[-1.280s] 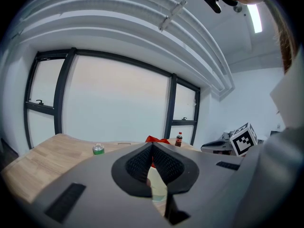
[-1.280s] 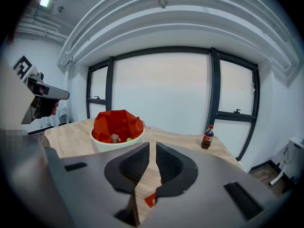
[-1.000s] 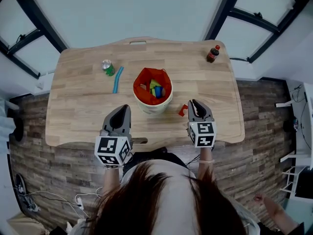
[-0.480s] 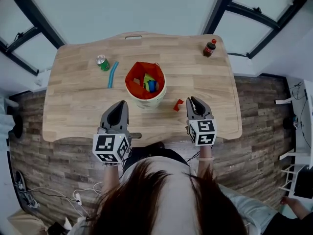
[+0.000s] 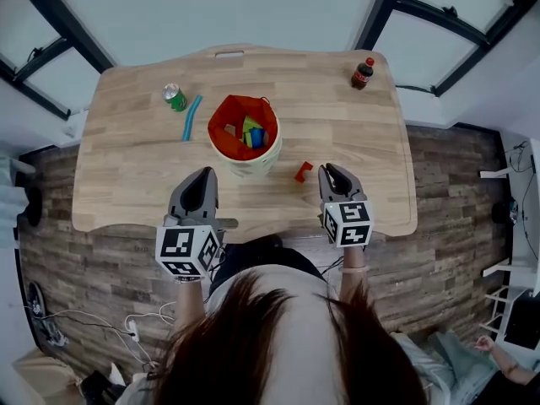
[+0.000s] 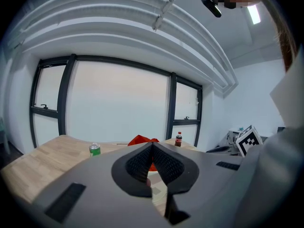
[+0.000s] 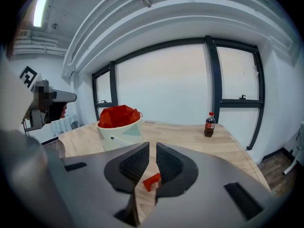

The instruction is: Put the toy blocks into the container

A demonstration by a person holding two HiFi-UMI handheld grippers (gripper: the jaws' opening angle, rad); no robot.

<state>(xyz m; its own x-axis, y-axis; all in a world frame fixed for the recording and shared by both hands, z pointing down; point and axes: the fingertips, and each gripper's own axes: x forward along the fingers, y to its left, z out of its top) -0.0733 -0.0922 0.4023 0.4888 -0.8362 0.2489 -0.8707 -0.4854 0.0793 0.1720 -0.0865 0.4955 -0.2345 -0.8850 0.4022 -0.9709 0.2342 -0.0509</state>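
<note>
Right tool point(image 5: 331, 170), slightly apart, backed off red block point(image 5: 303, 172); closed left tool point(image 5: 202, 174) mostly hides container point(image 6: 142, 140).

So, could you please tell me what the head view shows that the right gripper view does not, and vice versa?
Only the head view: the green drink can, the light blue stick beside it, and the coloured toy blocks inside the white container with red lining. Only the right gripper view: the narrow gap between the jaws of the right gripper, with nothing gripped. Both: that container, the small red block lying on the wooden table, and the dark cola bottle.
</note>
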